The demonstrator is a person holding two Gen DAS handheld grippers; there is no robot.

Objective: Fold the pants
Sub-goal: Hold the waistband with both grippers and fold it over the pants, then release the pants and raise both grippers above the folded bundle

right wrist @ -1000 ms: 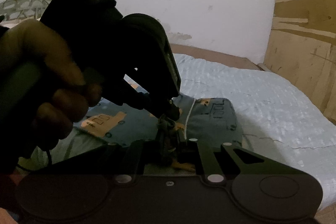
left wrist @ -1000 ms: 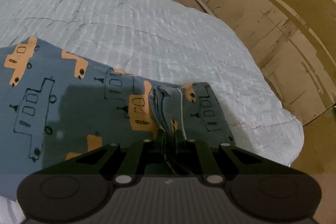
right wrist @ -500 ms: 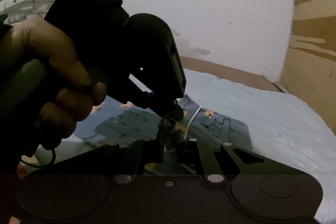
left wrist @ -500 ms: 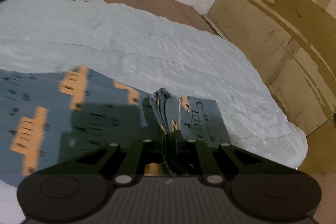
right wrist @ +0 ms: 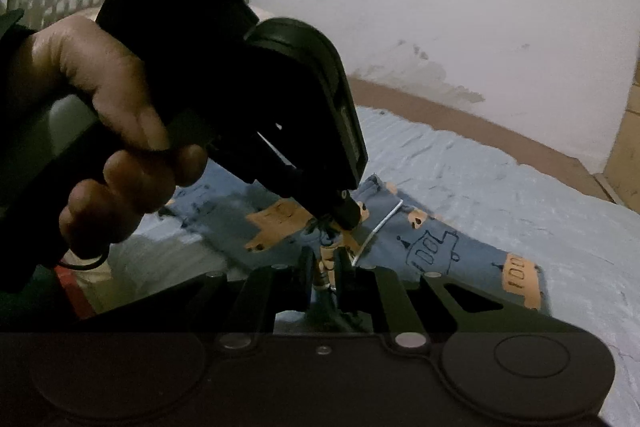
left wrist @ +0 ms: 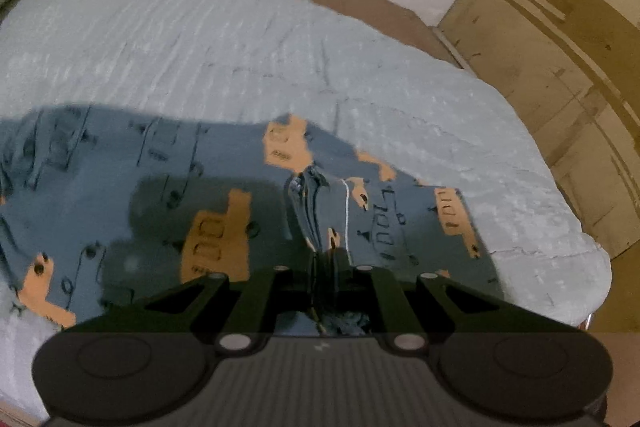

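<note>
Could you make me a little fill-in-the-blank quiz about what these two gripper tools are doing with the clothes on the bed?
1. Both grippers are pinching the same bunched edge of the blue ____, printed with orange vehicles.
2. The left gripper and right gripper are both ____ on the fabric.
3. The garment lies on a pale ____ bedspread.
4. The hand seen from the right gripper's camera holds the ____ gripper.

Missing words: pants; shut; blue; left

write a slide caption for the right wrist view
Both grippers, right gripper and hand-held left gripper, pinch a bunched fold of blue truck-print pants above the pale bedspread.
</note>
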